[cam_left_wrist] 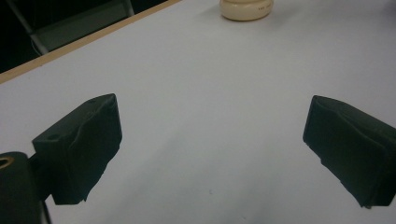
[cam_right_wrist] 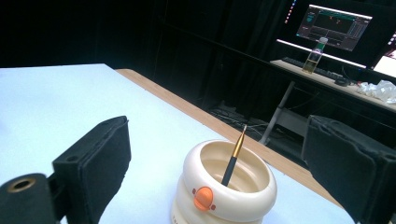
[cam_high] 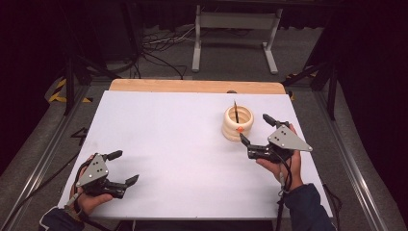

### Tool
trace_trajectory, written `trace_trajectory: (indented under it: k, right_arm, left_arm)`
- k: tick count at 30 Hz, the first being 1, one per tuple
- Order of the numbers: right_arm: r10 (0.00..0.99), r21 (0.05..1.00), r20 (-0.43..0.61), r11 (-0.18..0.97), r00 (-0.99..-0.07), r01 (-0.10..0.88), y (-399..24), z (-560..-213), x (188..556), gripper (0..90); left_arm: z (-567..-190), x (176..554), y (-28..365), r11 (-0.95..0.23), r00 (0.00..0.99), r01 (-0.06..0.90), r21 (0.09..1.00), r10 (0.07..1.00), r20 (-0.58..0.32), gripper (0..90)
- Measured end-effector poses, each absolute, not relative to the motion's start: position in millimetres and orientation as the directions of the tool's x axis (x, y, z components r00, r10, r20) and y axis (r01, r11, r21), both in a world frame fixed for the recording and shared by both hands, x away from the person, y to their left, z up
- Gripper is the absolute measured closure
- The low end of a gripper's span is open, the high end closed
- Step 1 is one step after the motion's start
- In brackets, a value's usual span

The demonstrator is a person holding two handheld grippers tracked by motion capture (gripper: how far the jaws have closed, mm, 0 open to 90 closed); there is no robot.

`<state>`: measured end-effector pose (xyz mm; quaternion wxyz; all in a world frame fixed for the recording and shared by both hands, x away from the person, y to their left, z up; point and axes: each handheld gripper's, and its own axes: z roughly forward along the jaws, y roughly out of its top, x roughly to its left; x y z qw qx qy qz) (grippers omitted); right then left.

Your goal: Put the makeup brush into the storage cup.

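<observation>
A cream ringed pot (cam_high: 237, 123) with an orange button on its side stands on the white table (cam_high: 183, 154), right of centre. A dark brush with a gold tip (cam_high: 235, 111) leans inside it. In the right gripper view the pot (cam_right_wrist: 225, 186) sits just ahead, between the two black jaws, with the brush (cam_right_wrist: 233, 161) standing in it. My right gripper (cam_high: 254, 129) is open just to the right of the pot, holding nothing. My left gripper (cam_high: 123, 167) is open near the front left corner, empty, and its own view catches the pot (cam_left_wrist: 246, 8) far off.
A wooden strip (cam_high: 197, 86) borders the table's far edge. Beyond it stand a white metal frame (cam_high: 235, 36) and loose cables on the floor. A monitor (cam_right_wrist: 334, 22) and a bottle (cam_right_wrist: 315, 56) sit on a desk in the dark background.
</observation>
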<state>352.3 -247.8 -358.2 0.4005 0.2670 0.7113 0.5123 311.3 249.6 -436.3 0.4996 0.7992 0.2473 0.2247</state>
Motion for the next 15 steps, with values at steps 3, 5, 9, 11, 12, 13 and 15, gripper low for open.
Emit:
trace_trajectory:
  k: [3,5,9,11,12,13,15]
  right_arm:
    - [0.788,0.942,-0.297,0.333,-0.539,-0.032,-248.5,-359.4,350.7,8.7]
    - [0.791,0.943,-0.295,0.331,-0.537,-0.031,-249.1,-360.6,349.3,9.1]
    - [0.790,0.945,-0.290,0.325,-0.541,-0.032,-250.5,-361.5,346.7,9.2]
    - [0.787,0.943,-0.297,0.330,-0.541,-0.037,-251.0,-363.1,345.7,9.4]
    - [0.787,0.943,-0.297,0.330,-0.541,-0.037,-251.0,-363.1,345.7,9.4]
    - [0.786,0.942,-0.297,0.334,-0.542,-0.032,-251.0,-364.1,345.2,9.4]
    - [0.783,0.942,-0.295,0.336,-0.547,-0.028,-251.4,-366.4,344.0,9.5]
  left_arm:
    - [-436.3,311.3,249.6,-0.379,0.777,0.171,0.910,0.620,0.112,5.1]
    - [-436.5,311.5,249.5,-0.379,0.777,0.171,0.910,0.620,0.112,5.2]
    - [-436.7,311.4,248.9,-0.380,0.778,0.171,0.909,0.619,0.112,5.1]
    - [-436.7,311.4,248.8,-0.379,0.778,0.171,0.909,0.618,0.111,5.1]
    - [-436.7,311.4,248.8,-0.379,0.778,0.171,0.909,0.618,0.111,5.2]
    - [-436.8,311.6,248.9,-0.379,0.778,0.171,0.909,0.618,0.111,5.2]
    - [-436.9,311.8,248.9,-0.380,0.778,0.172,0.909,0.618,0.111,5.1]
